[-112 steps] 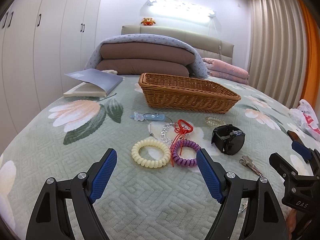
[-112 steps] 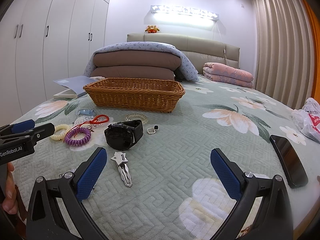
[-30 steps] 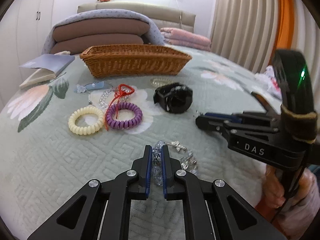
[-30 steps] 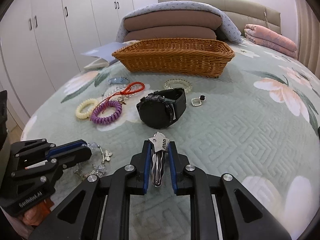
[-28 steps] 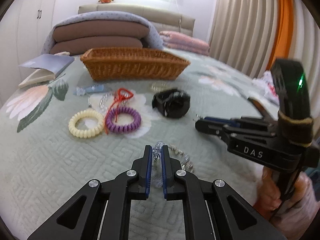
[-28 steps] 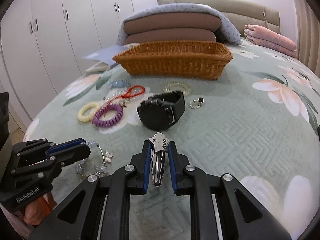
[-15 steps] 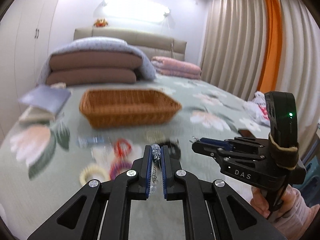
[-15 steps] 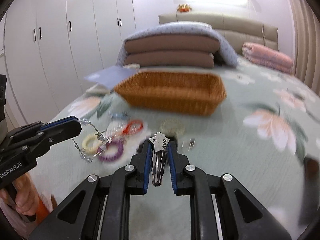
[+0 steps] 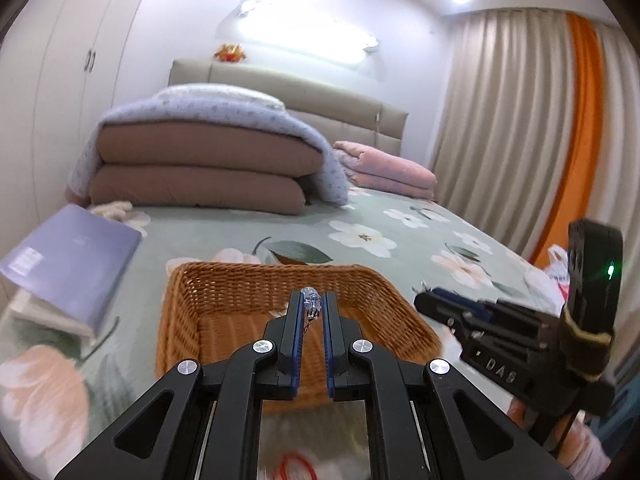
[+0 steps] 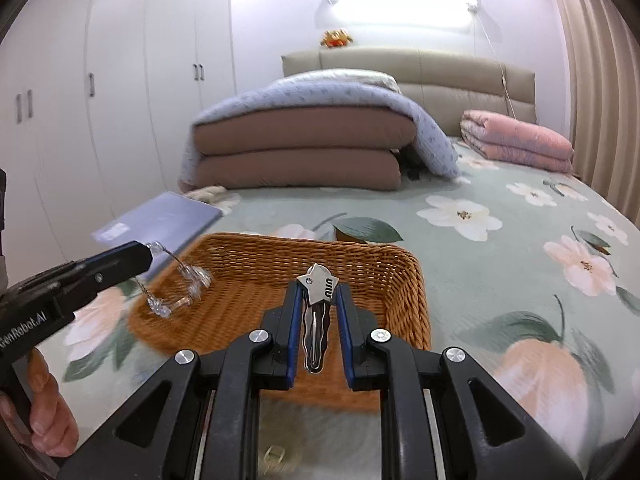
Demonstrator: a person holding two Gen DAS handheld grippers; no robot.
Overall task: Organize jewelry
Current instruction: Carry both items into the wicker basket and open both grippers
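On my far left a purple book (image 9: 76,256) lies on the green flowery bed cover (image 9: 400,216). It sits just beside the left end of the brown woven basket (image 9: 224,284). Behind them, folded brown quilts (image 9: 200,168) are stacked under a pale blue blanket (image 9: 224,110), and a pink blanket (image 9: 388,168) lies near the curtain (image 9: 508,120).

My left gripper (image 9: 311,308) hangs over the left part of the basket. Its jaws are pinched close together on a sparkly bead bracelet (image 10: 176,284). In my left camera I see only one clear bead (image 9: 310,293) poking up between the blue pads (image 9: 297,332). In my right camera the rest of the bracelet dangles from the tip in a loop, over the basket's left side. It looks a bit blurry, so I cannot tell if it touches the basket.

In the middle, low down in my left camera, a red loop (image 9: 296,468) lies on the cover below the gripper.

My right gripper (image 10: 318,300) is over the near right part of the basket. Its jaws are narrow and squeeze a small silver tool (image 10: 318,312) with a star-shaped top. The tool stands up between the blue pads, with the star at the tip.

Low in my right camera a small pale thing (image 10: 276,456) lies on the cover, too blurry to name.

On the right, white and peach flowers (image 10: 576,264) are printed on the cover.
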